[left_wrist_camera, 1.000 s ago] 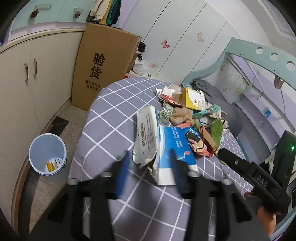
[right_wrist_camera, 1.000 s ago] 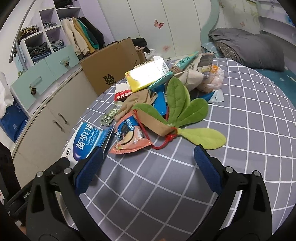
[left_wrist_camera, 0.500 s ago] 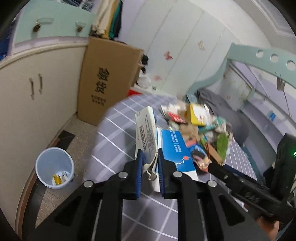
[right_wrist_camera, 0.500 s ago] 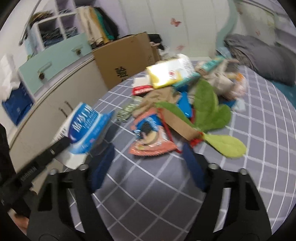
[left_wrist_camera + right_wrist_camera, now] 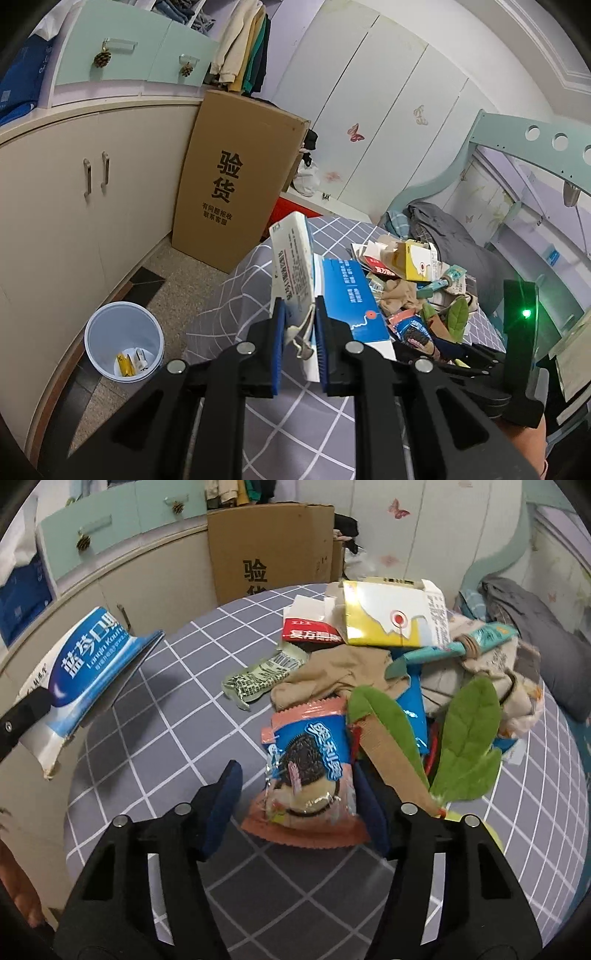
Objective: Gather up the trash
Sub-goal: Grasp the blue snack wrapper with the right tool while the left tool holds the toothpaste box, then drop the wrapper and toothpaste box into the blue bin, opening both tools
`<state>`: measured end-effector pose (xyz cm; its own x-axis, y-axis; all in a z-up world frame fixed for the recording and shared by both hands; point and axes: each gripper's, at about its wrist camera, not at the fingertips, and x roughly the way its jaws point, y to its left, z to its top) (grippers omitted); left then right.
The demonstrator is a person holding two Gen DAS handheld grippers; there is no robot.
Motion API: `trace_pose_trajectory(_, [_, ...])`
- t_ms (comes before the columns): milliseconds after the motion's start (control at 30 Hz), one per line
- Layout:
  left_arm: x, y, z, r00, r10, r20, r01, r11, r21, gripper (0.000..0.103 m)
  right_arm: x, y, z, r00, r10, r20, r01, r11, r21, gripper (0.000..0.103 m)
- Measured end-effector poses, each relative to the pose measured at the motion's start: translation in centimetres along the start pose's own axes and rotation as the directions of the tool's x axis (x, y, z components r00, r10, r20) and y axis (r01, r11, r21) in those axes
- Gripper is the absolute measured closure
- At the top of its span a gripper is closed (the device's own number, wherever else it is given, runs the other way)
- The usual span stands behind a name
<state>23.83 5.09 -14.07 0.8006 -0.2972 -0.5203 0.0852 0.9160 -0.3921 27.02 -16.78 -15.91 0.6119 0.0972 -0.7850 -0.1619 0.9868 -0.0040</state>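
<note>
1. Our left gripper [image 5: 300, 349] has its blue fingers [image 5: 277, 343] nearly together, clamped on the torn end of a flattened blue-and-white box [image 5: 306, 284], which stands up off the checked bed [image 5: 258, 280].

2. In the right wrist view the same box [image 5: 79, 675] hangs at the left edge above the grey sheet, with one black finger of the left gripper over its lower end.

3. Our right gripper [image 5: 295, 812] has just been closing its fingers [image 5: 221, 808], now about half apart, around a pink-and-blue cookie wrapper [image 5: 306, 771] lying flat on the bed [image 5: 147, 738]. The wrapper sits between the pads; we cannot tell whether they press on it.

4. Just right of the wrapper lie a brown cardboard strip [image 5: 391, 768] and green felt leaves [image 5: 469, 749]. Behind it are a tan sock [image 5: 340, 679], a crumpled clear wrapper [image 5: 262, 675], a red-and-white carton [image 5: 310, 627], a yellow-and-white box [image 5: 391, 616] and a teal tube [image 5: 476, 642].

5. A grey pillow [image 5: 546, 635] rests at the far right of the bed.

6. On the floor left of the bed stands a pale blue bin [image 5: 123, 341] with a few scraps at the bottom, near the cream cabinets [image 5: 92, 206].

7. A tall cardboard carton [image 5: 236, 181] leans against the cabinets beyond the bin.
</note>
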Motion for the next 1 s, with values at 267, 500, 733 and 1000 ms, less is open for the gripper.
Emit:
trace_pose_trajectory(267, [-0.9,1.5,0.4,1.0,-0.014,0.015,0.015,1.0,-0.019,0.089,-0.5,0.7,-0.4,0.999,0.037,0.022,-0.038,0.999,0.018,0.063])
trace_pose_trajectory(500, [-1.7,4.5,0.9,1.0,0.006,0.03,-0.005,0.998,-0.056,0.089,-1.6,4.6,-0.1,0.994,0.097,0.053,-0.096,0.995,-0.021,0.066])
trace_pose_trajectory(733, [-2.6,10.8,2.0,0.994,0.101,0.048,-0.094,0.987,-0.129,0.089,-1.6,11.1,2.8,0.966,0.238,0.096,-0.233,0.97,-0.063,0.066])
trace_pose_trajectory(1000, [-3.6,19.7,3.0,0.957,0.286,0.041,-0.273,0.941,-0.199,0.089,3.1,21.1,6.5,0.916,0.397,0.047,-0.393,0.916,-0.079,0.066])
